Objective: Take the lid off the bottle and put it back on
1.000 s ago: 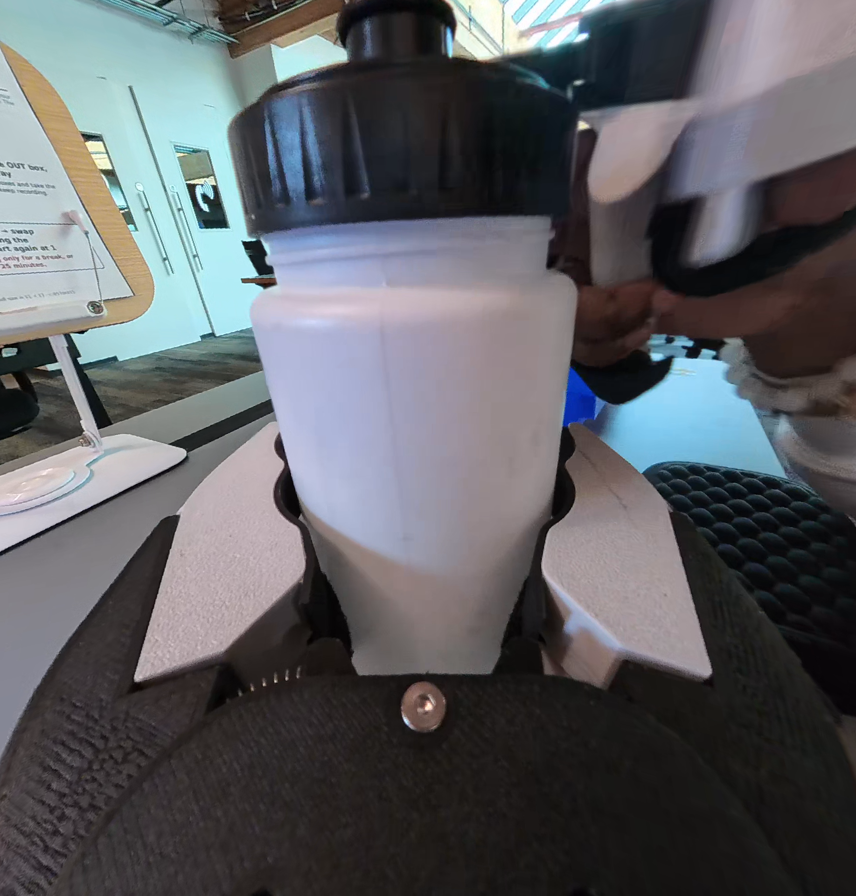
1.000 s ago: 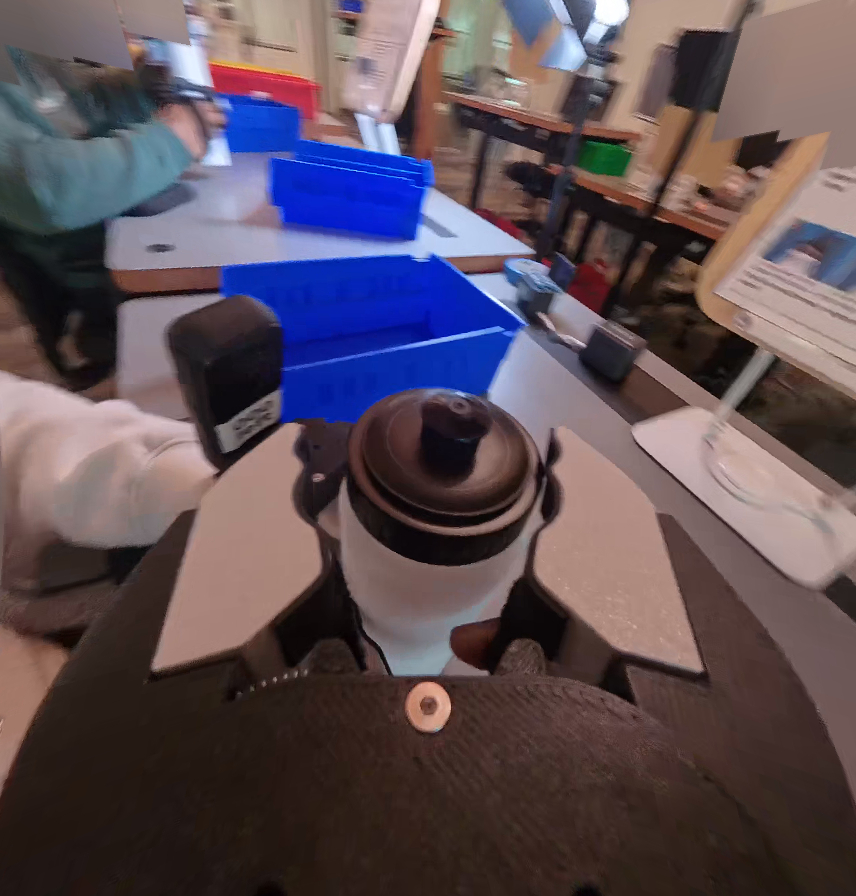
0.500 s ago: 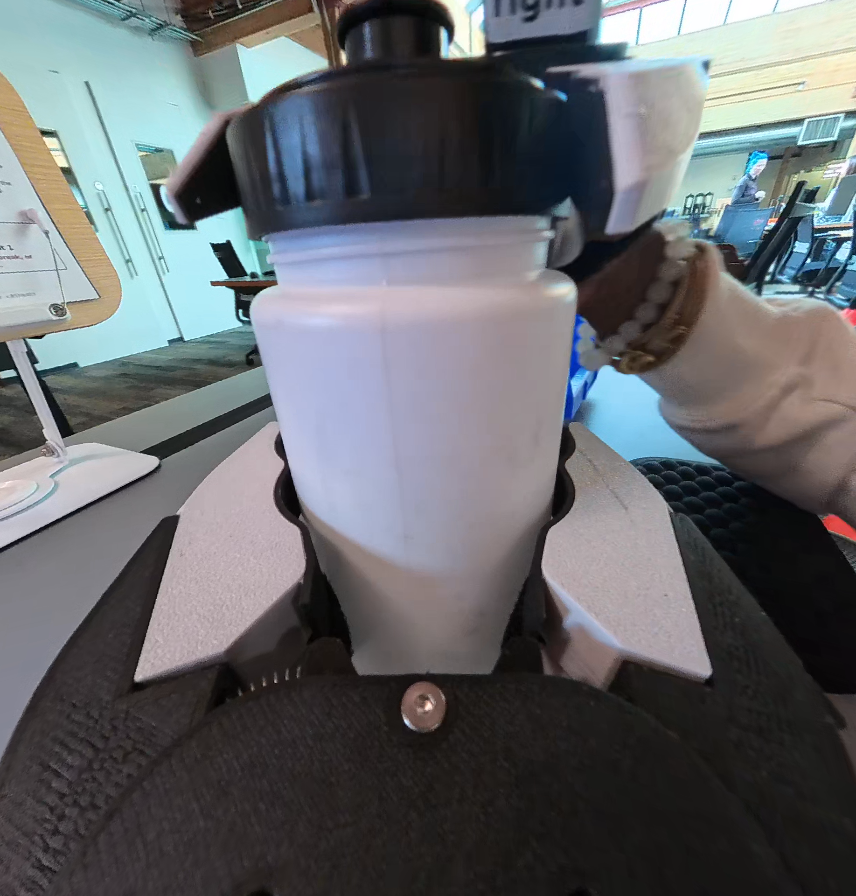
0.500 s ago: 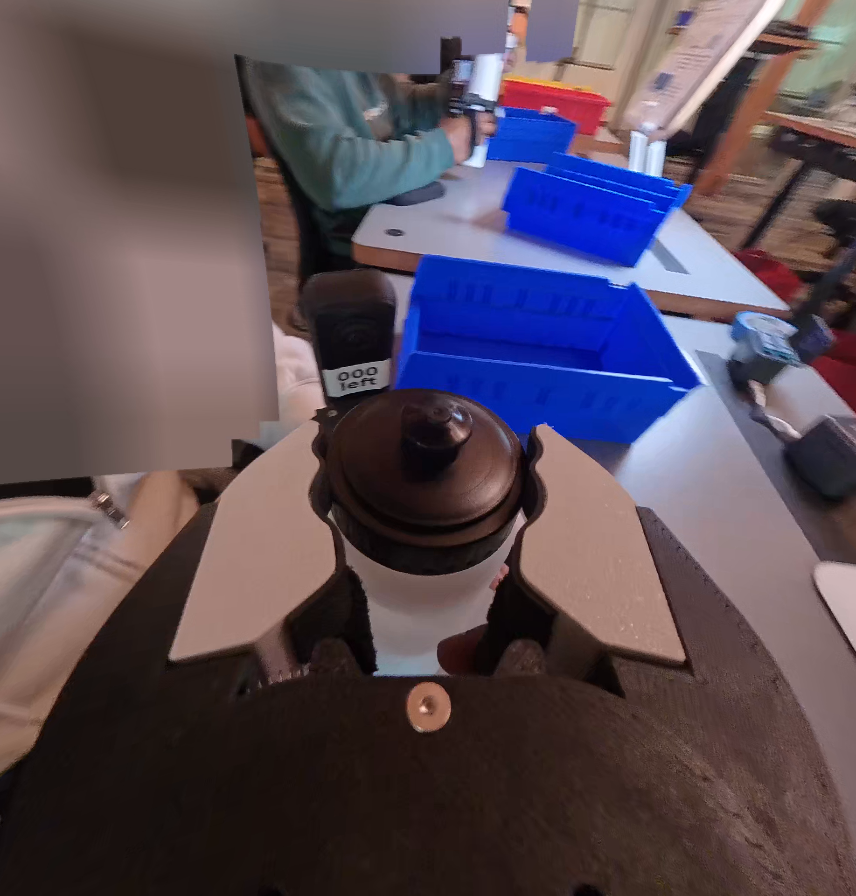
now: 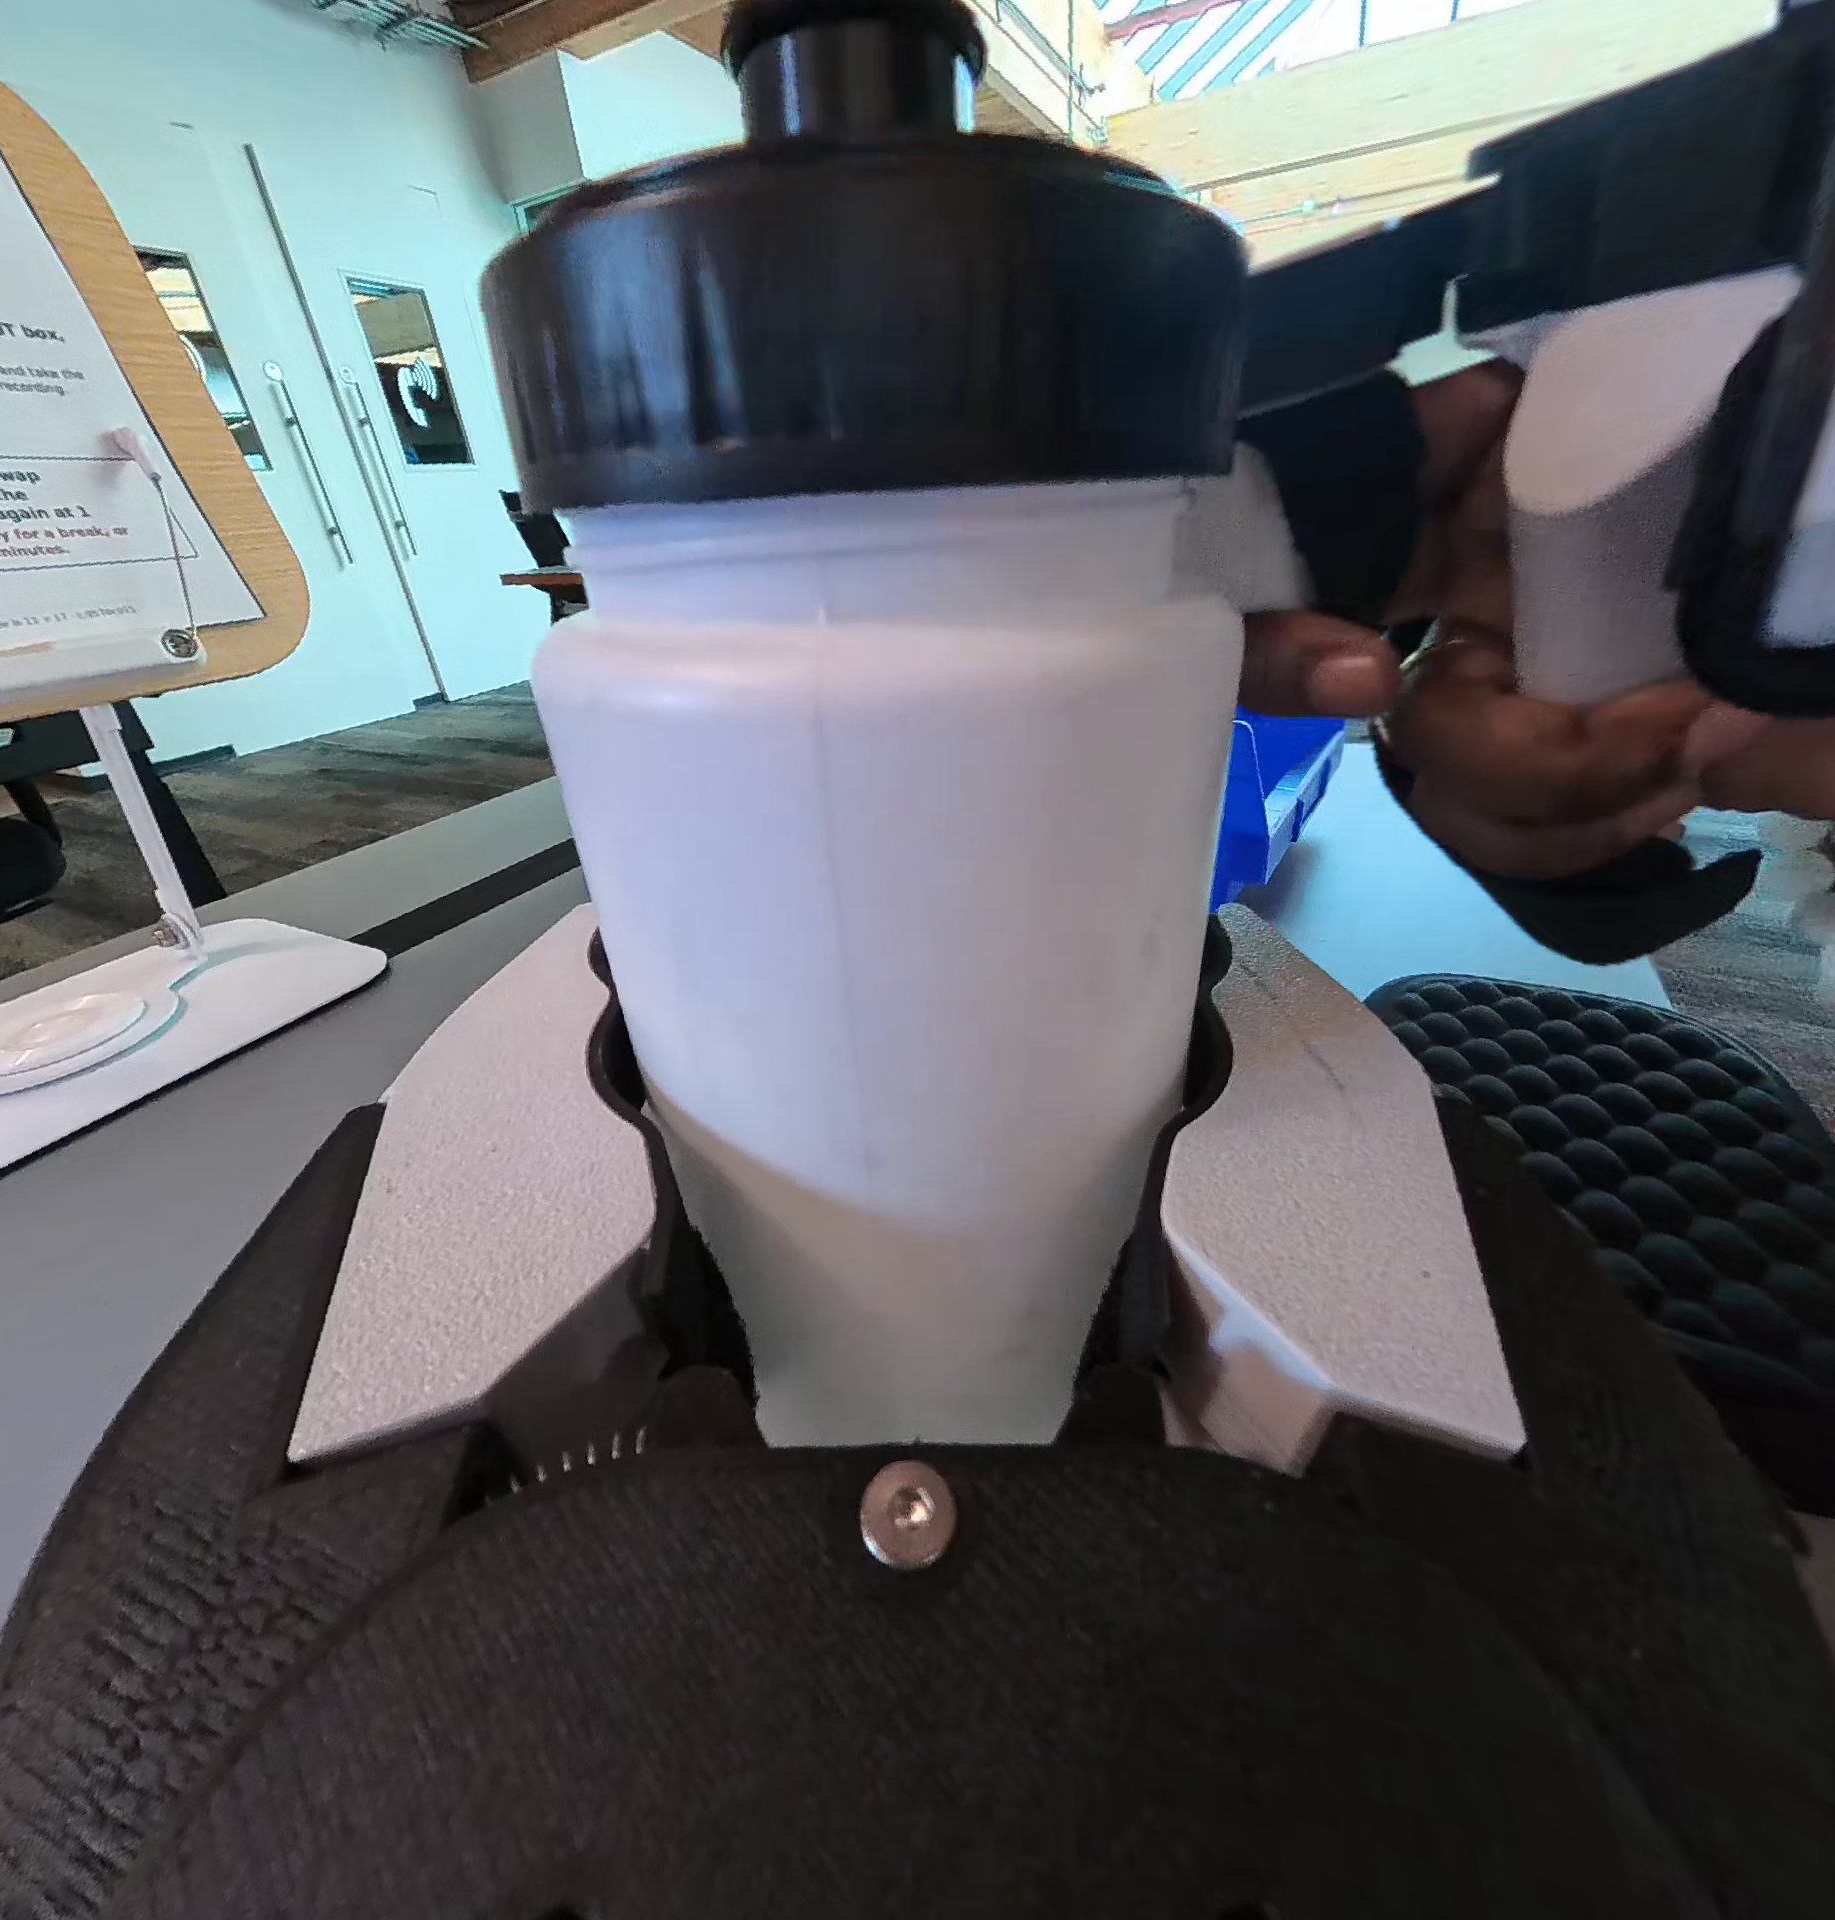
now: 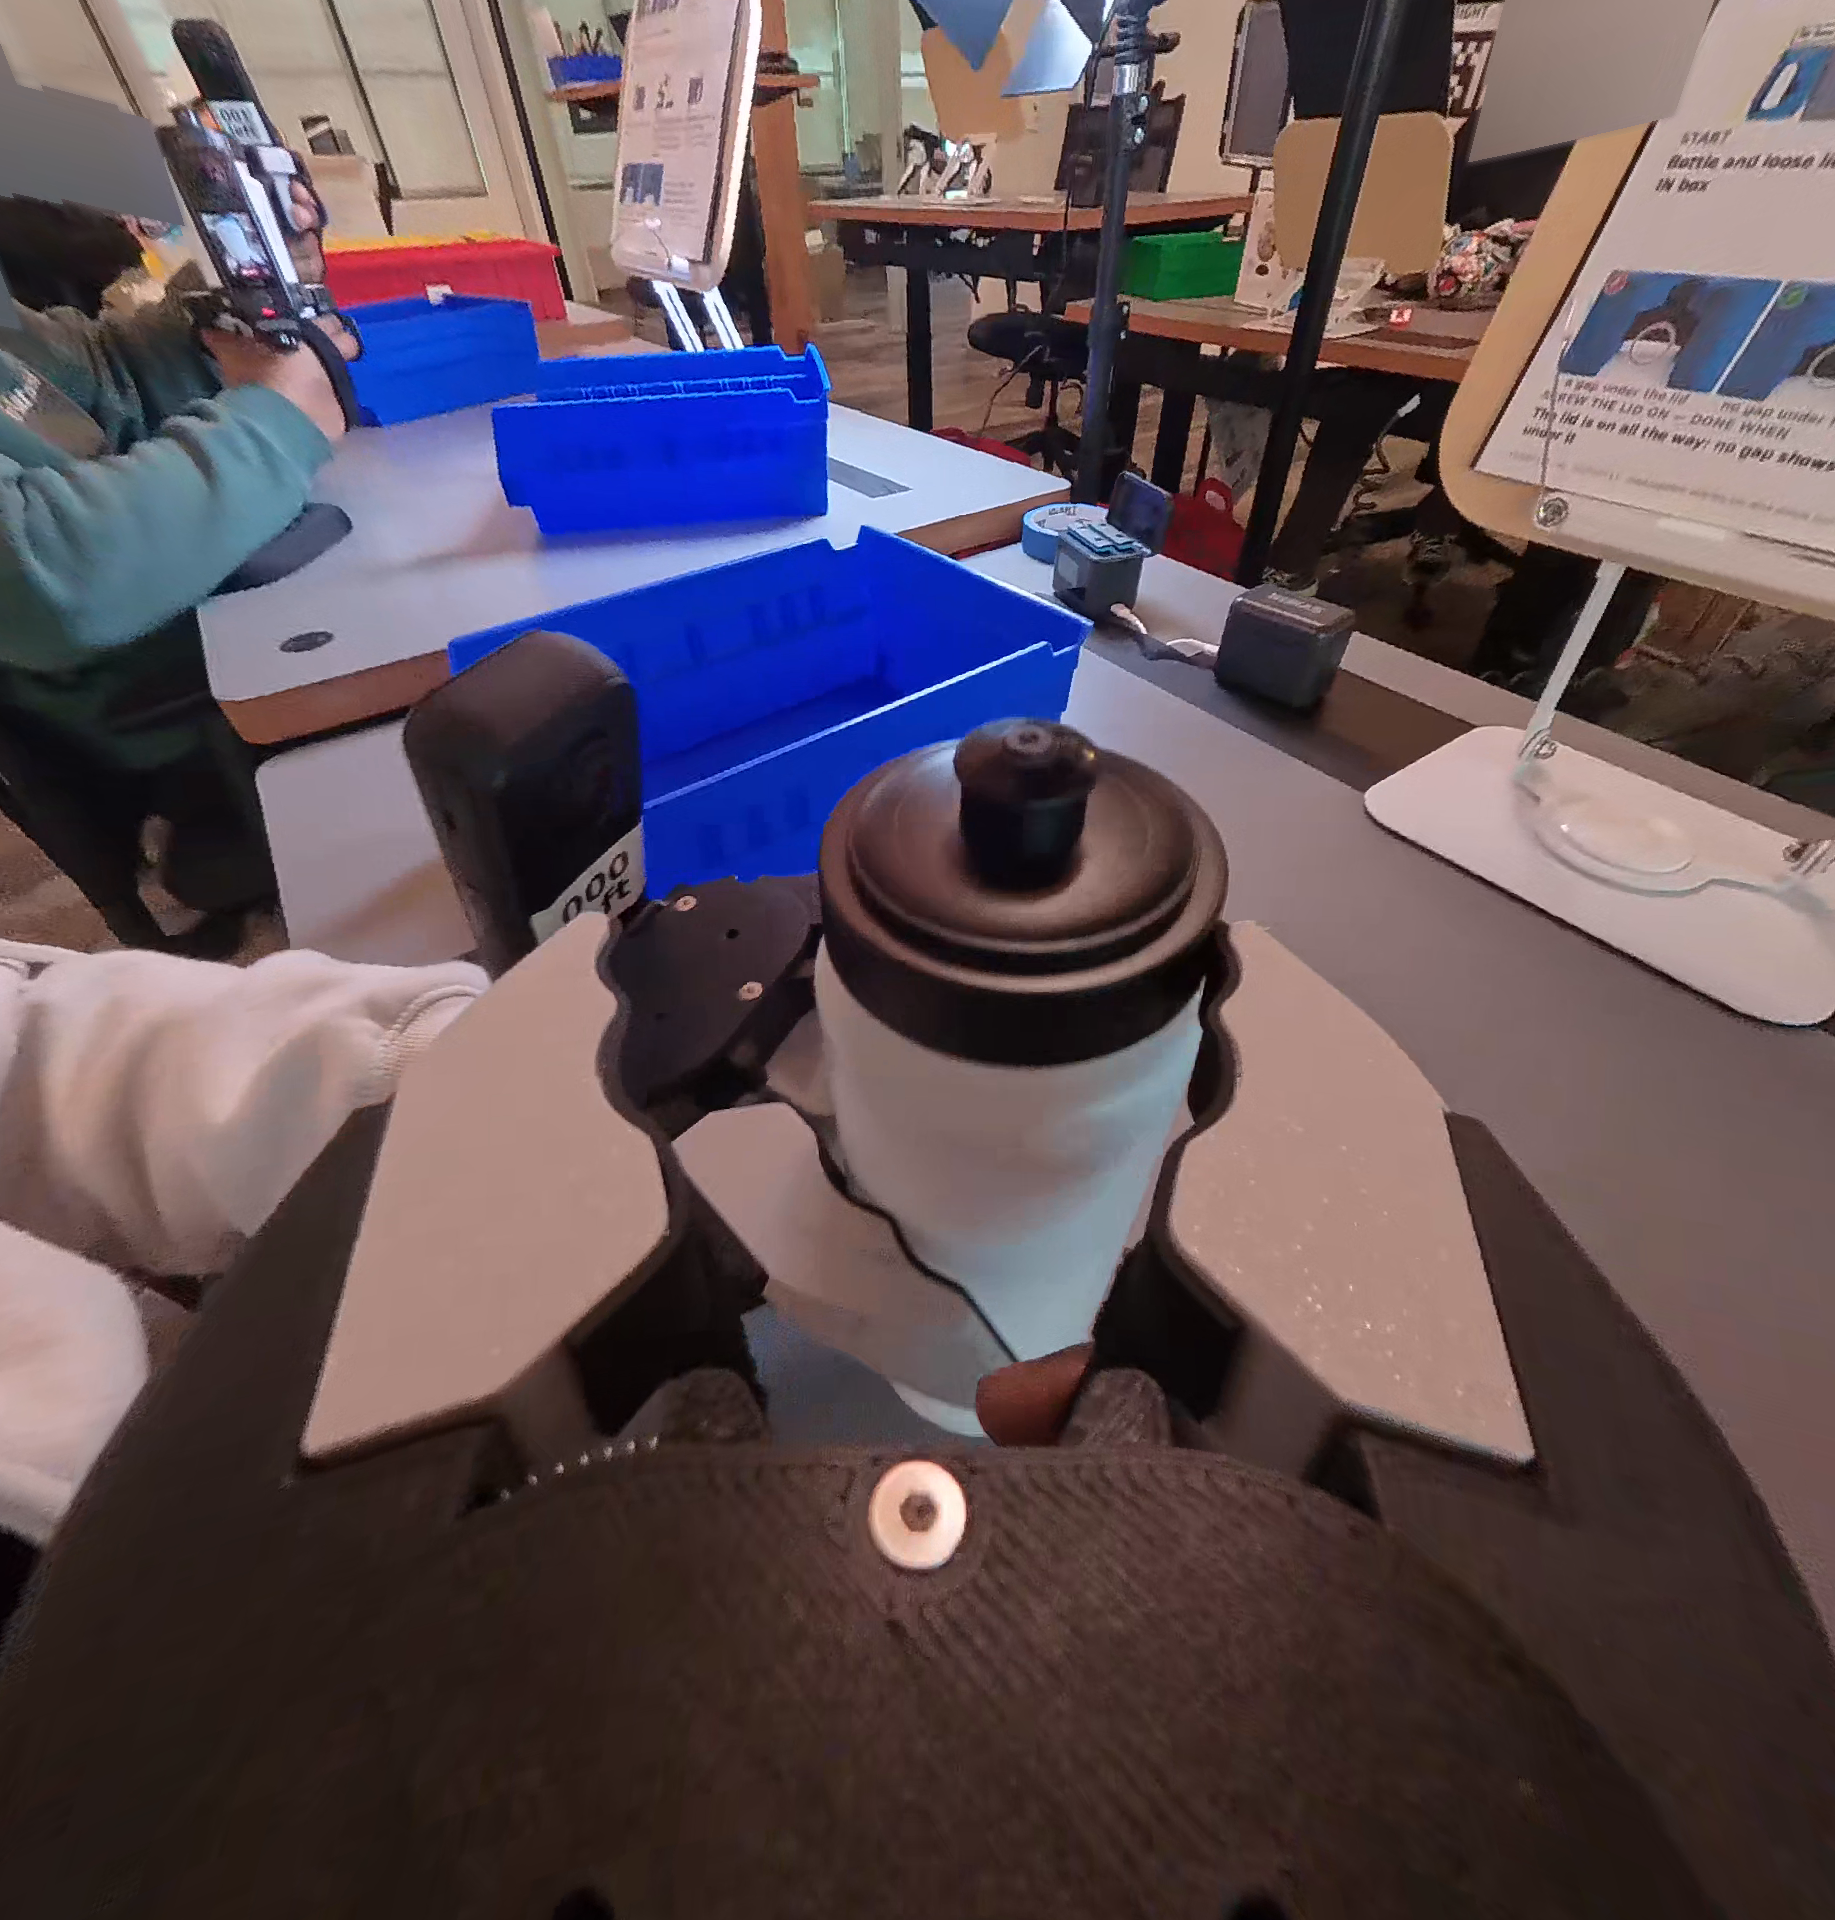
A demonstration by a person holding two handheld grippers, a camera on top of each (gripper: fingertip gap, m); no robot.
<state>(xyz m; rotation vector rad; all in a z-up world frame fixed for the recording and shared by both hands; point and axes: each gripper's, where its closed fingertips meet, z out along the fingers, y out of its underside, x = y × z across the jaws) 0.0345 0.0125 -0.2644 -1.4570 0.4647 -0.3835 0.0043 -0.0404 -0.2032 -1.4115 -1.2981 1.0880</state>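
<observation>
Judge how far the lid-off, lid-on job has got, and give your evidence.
Done: the left gripper is shut on the body of the white bottle. In hand: the black lid sits on the neck, with the right gripper open around it, not clamped. Left: uncertain. These views cannot show whether the lid awaits removal or has already been refitted; if the former, gripping, unscrewing and refitting remain.

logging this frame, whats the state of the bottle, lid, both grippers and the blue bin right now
bottle: upright, clamped low on its body
lid: on the bottle, no gap visible under it
left gripper: shut on the bottle
right gripper: open, fingers either side of the lid, left one clear of it
blue bin: on the table behind the bottle, open-topped, visible part looks empty
</observation>
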